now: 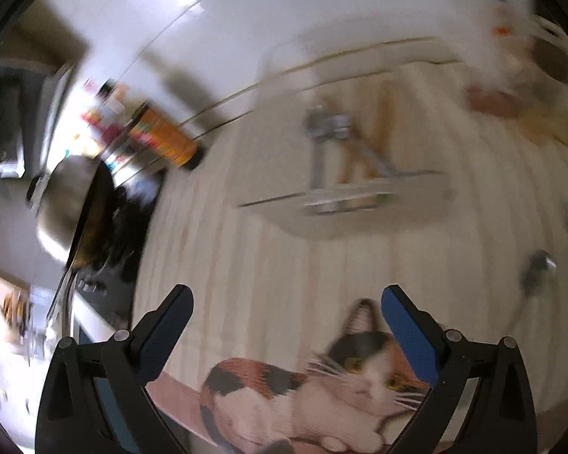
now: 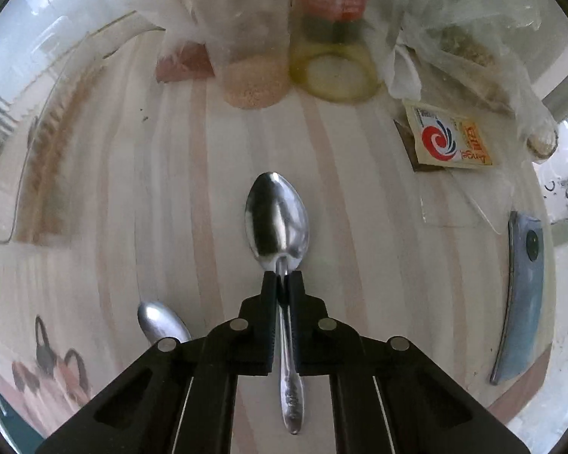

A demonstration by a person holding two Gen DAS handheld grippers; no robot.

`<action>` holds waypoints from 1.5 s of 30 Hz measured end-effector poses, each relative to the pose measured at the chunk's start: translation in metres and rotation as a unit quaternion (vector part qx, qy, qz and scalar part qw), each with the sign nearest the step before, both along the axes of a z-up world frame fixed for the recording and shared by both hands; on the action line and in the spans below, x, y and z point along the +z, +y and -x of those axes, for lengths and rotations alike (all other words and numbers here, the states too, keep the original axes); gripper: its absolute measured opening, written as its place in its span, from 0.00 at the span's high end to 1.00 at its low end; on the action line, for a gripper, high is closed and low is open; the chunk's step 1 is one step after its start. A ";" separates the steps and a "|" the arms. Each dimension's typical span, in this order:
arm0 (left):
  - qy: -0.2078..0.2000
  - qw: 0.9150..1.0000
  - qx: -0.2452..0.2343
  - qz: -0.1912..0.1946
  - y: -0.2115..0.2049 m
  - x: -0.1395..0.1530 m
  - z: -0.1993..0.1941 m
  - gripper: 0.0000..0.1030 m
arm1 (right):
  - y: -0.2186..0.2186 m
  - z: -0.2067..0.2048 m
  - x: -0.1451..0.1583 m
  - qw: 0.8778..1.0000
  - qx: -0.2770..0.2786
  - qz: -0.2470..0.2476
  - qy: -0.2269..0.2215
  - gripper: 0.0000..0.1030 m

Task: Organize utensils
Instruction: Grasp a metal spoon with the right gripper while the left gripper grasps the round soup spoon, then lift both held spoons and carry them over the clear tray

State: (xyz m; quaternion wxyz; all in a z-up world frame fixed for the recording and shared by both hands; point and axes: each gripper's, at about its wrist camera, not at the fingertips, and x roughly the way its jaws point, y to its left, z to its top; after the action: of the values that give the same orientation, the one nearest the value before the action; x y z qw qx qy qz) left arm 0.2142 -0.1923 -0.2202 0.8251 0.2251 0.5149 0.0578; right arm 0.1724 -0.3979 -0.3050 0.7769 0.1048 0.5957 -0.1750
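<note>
Gripping: right gripper (image 2: 283, 278) has its fingers pressed onto the neck of a steel spoon (image 2: 277, 219), just below the bowl; the handle runs back toward 6 o'clock between the arms.
Step in hand: carrying this spoon to the clear utensil tray (image 1: 344, 196), I judge; keep the pinch firm and the spoon level, since a hold this close to the bowl leaves the long handle free to swing.
Left gripper (image 1: 287, 302): fingers spread wide, holding nothing, over the counter (image 1: 246, 257) and a cat-print mat (image 1: 303, 389).
Tray: at 12 o'clock in the left view; it seems to hold cutlery already, though blur hides which pieces.
Second spoon (image 2: 163, 323): lying on the counter at 8 o'clock of the held one, not yet collected.
In the way: a jar of grains (image 2: 255, 72), an oil bottle (image 2: 337, 38) and a printed packet (image 2: 448, 140) crowd 12 to 2 o'clock; a blue phone (image 2: 522, 295) lies at 3 o'clock.
</note>
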 end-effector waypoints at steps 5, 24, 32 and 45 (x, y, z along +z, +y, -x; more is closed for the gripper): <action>0.071 0.991 -0.103 0.049 -0.054 -0.015 0.017 0.01 | -0.024 0.035 0.000 1.000 0.001 0.001 0.013 0.94; 0.173 0.964 -0.179 0.096 -0.151 -0.080 0.000 0.23 | -0.103 0.116 -0.001 0.996 -0.061 -0.066 0.005 0.94; 0.176 0.955 -0.210 0.117 -0.175 -0.079 -0.007 0.64 | -0.092 0.115 0.002 0.996 -0.058 -0.067 0.008 0.94; 0.183 0.966 -0.140 0.118 -0.115 -0.085 0.014 0.64 | -0.063 0.097 0.002 0.996 -0.030 -0.082 0.019 0.94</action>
State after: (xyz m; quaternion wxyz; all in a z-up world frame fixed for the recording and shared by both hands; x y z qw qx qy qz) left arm 0.1998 -0.3069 -0.3054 0.7377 0.2025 0.6235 -0.1613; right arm 0.0754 -0.4610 -0.3028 0.7485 0.1820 0.6196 -0.1507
